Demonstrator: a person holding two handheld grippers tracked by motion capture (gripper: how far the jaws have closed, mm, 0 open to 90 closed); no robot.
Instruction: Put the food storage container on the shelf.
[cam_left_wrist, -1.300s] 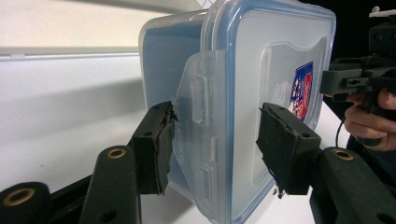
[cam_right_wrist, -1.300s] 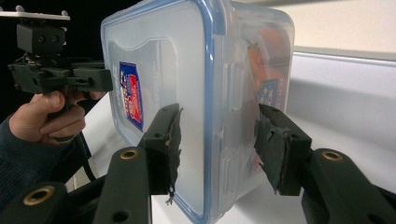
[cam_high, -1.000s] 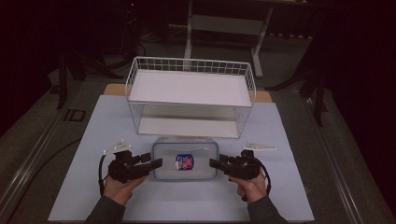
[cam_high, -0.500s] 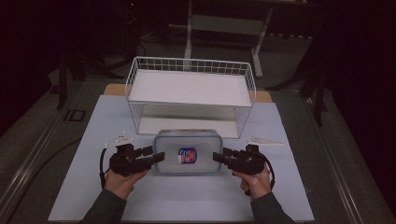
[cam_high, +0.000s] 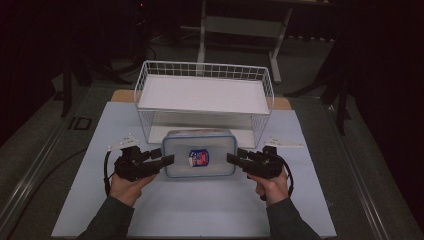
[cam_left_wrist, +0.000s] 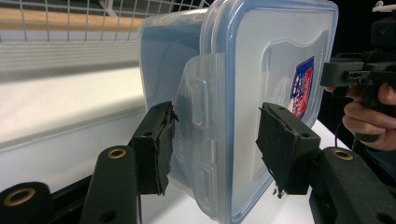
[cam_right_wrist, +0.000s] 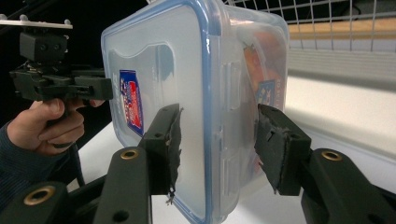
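Near the counter's middle, just before the rack (cam_high: 204, 95), box (cam_high: 199, 154) sits flat; left gripper (cam_high: 161, 161) and right gripper (cam_high: 235, 159) straddle its end latches, jaws open, not clamped, likely for a two-sided lift

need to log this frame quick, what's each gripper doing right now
Left gripper: open, jaws straddling the end clip of the clear lidded container.
Right gripper: open, jaws straddling the container's other end.

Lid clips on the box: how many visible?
2. One clip on the box's left end, between the left gripper's fingers; one clip on its right end, between the right gripper's fingers. Clips on the long sides can't be made out.
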